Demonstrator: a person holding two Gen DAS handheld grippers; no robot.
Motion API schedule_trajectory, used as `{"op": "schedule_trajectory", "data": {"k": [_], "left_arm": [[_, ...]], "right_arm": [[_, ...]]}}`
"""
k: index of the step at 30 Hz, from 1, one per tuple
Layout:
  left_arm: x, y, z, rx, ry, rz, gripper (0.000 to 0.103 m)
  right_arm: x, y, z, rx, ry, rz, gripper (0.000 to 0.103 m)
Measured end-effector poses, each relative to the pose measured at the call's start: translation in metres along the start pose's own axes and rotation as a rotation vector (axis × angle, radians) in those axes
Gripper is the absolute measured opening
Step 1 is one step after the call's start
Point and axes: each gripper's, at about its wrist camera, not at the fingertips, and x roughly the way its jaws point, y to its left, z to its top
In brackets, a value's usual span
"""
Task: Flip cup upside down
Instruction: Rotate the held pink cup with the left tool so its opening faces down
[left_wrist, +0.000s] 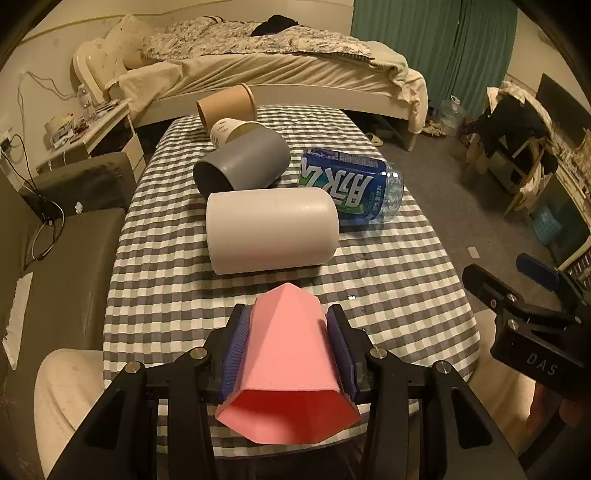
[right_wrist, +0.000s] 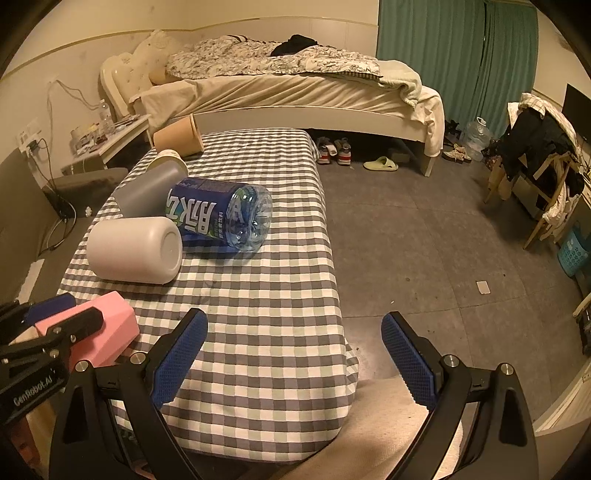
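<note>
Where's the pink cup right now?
The pink cup is clamped in the left gripper at the near end of the checkered table, mouth toward the camera, just in front of the white cup lying on its side.

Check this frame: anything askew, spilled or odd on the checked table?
Every container lies tipped: white plastic cup, grey cup, two paper cups, blue-labelled bottle. No spill visible. The left tool grips the pink faceted cup.

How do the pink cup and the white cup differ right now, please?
The pink cup is faceted, while the white cup is smooth and round. The pink cup is clamped in the left gripper; the white cup lies free on the checked tablecloth. Both are on their sides.
</note>
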Motion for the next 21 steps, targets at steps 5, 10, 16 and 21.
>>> {"op": "schedule_trajectory", "data": {"k": [5, 10, 16, 21], "left_arm": [[0.0, -0.001, -0.003, 0.016, 0.027, -0.006, 0.045], [0.017, -0.002, -0.004, 0.031, 0.151, -0.005, 0.049], [0.042, -0.002, 0.003, 0.044, 0.238, 0.035, 0.061], [0.048, -0.004, 0.004, 0.071, 0.26, 0.027, 0.059]], "right_arm": [[0.0, -0.003, 0.0, 0.01, 0.0, 0.0, 0.096], [0.0, -0.002, 0.0, 0.004, 0.001, 0.002, 0.095], [0.001, -0.003, -0.001, 0.008, 0.004, 0.005, 0.096], [0.001, -0.005, 0.0, 0.017, 0.003, 0.005, 0.096]]}}
